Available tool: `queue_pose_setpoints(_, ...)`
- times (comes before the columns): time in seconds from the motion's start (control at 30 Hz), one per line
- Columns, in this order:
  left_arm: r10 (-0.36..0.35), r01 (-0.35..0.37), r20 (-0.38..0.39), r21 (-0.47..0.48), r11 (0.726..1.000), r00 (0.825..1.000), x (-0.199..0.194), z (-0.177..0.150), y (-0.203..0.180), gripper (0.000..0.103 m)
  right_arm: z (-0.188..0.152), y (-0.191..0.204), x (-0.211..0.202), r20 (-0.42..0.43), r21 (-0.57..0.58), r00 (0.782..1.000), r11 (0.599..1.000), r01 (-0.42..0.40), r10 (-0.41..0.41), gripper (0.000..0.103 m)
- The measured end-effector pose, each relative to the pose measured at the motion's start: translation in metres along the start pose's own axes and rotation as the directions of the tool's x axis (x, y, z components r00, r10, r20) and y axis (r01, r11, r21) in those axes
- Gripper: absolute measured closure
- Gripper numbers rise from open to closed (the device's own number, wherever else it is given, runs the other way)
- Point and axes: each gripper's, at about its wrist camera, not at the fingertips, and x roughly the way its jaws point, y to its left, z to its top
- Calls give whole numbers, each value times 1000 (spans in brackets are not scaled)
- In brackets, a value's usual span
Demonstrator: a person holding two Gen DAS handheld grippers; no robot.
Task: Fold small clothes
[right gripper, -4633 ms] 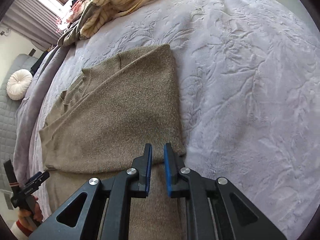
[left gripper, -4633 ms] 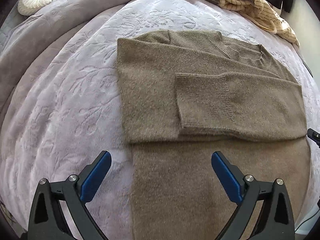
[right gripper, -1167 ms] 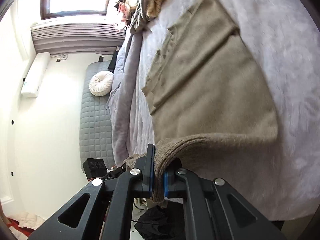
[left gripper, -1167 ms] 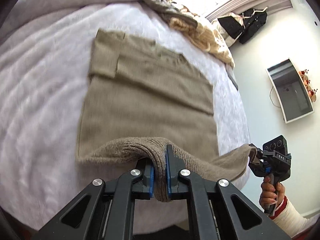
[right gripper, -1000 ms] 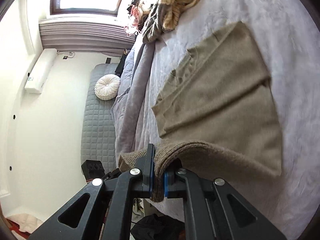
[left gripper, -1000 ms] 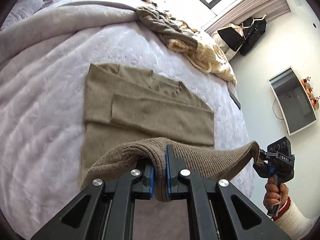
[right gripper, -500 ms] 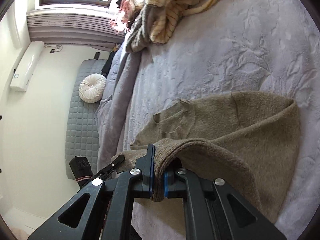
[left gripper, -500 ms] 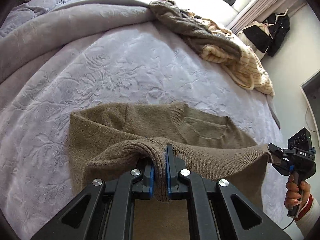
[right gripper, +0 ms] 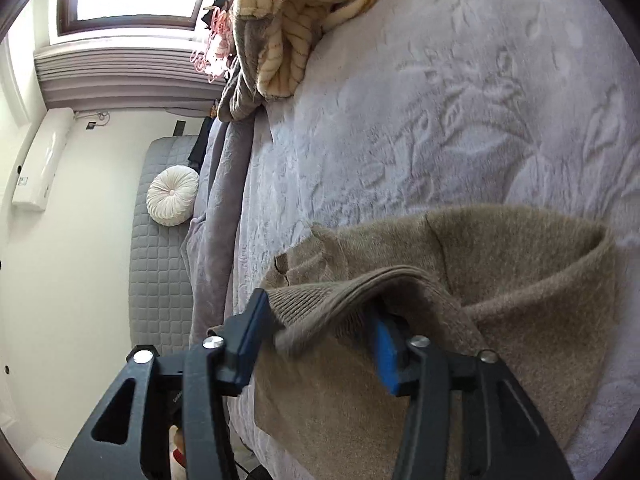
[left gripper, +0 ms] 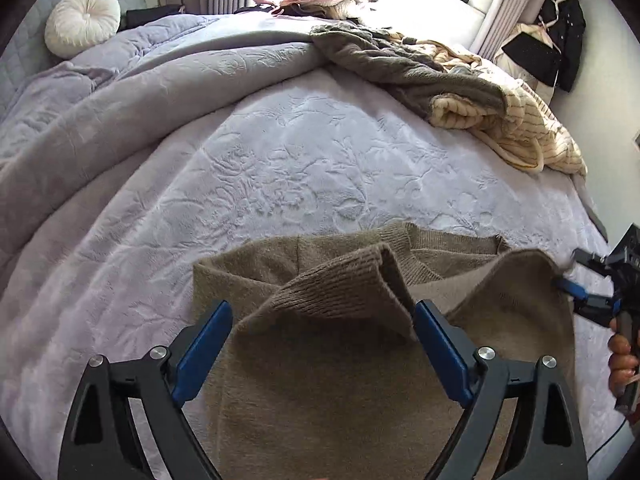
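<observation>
Sweater (left gripper: pixel 344 368), a brown-olive knit, lies folded on the near part of a bed covered by a pale lilac embossed blanket (left gripper: pixel 280 168). Its ribbed hem has been brought up over the body and sits just short of the neckline, whose collar shows beyond the fold. In the left wrist view the left gripper (left gripper: pixel 322 332) points steeply down over the garment. Its jaws are opening and already stand wide, the blue pads well apart, and the ribbed hem lies loose between them, with neither pad pressing on it. At the right edge of that view the right gripper (left gripper: pixel 576 280) sits at the sweater's far corner, with a hand (left gripper: pixel 622 354) on its handle.

In the right wrist view the right gripper (right gripper: pixel 320 332) is also opening, about half spread. The ribbed edge drapes across the gap and rests against the fingers, blurred at its lower lip, but the pads no longer pinch it.

Farther up the bed lies a heap of other clothes: a grey-brown fleecy piece (left gripper: pixel 408 68) and a cream striped garment (left gripper: pixel 528 128). A bunched grey duvet (left gripper: pixel 120 92) runs along the left side, and a round white cushion (left gripper: pixel 82 20) leans against the quilted headboard (right gripper: pixel 160 240).
</observation>
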Motion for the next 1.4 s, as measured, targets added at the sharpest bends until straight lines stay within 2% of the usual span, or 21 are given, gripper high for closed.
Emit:
queue_pose_setpoints(0.07, 14, -14, -15, 15, 1000, 1000, 1, 3, 1, 10, 8, 5, -9, 51, 0, 999, 1000, 14, -14, 46)
queue_pose_setpoints(0.17, -52, 51, -42, -23, 998, 998, 4, -2, 5, 10, 11, 10, -19, 96, 6, 995, 1000, 8, -9, 46)
queue_pose_setpoints(0.23, -138, 134, -81, -57, 989, 987, 13, -8, 4, 10, 6, 15, -21, 76, -24, 997, 1000, 0, 2, 49)
queue_pose_setpoints(0.3, -174, 167, -115, -66, 984, 978, 25, -13, -3, 10, 0, 20, -13, 26, -62, 1000, 998, -7, 8, 51)
queue_pose_setpoints(0.4, -151, 145, -137, -52, 988, 979, 49, -11, -16, 10, -5, 19, 10, -44, -116, 998, 992, 49, -55, 51)
queue_pose_setpoints(0.47, -103, 96, -126, -63, 993, 987, 64, -4, -18, 10, -5, 10, 21, -59, -110, 993, 989, 98, -105, 51)
queue_pose_setpoints(0.6, -19, 9, -91, -109, 994, 996, 76, 9, -7, 10, 0, -9, 16, 15, -78, 985, 982, 172, -171, 52)
queue_pose_setpoints(0.73, 11, -18, -84, -82, 997, 996, 64, 12, -4, 10, 3, -13, -5, 70, -63, 981, 981, 184, -179, 51)
queue_pose_setpoints(0.8, 43, -47, -91, -44, 998, 995, 54, 8, -1, 10, 2, -9, -15, 96, -89, 969, 968, 236, -228, 51)
queue_pose_setpoints(0.9, 35, -40, -129, -40, 998, 991, 40, -7, 12, 10, -5, -12, -30, 110, -86, 964, 964, 253, -243, 51)
queue_pose_setpoints(1.1, -4, -9, -208, -59, 998, 978, 8, -57, 33, 10, -41, -17, -55, 102, -59, 960, 962, 268, -262, 51)
queue_pose_setpoints(1.27, -64, 53, -252, -52, 997, 966, -14, -97, 41, 10, -88, -16, -74, 83, -73, 953, 952, 298, -292, 50)
queue_pose_setpoints(1.4, -121, 113, -287, -43, 993, 950, -18, -117, 44, 11, -133, -14, -87, 61, -107, 937, 931, 348, -344, 50)
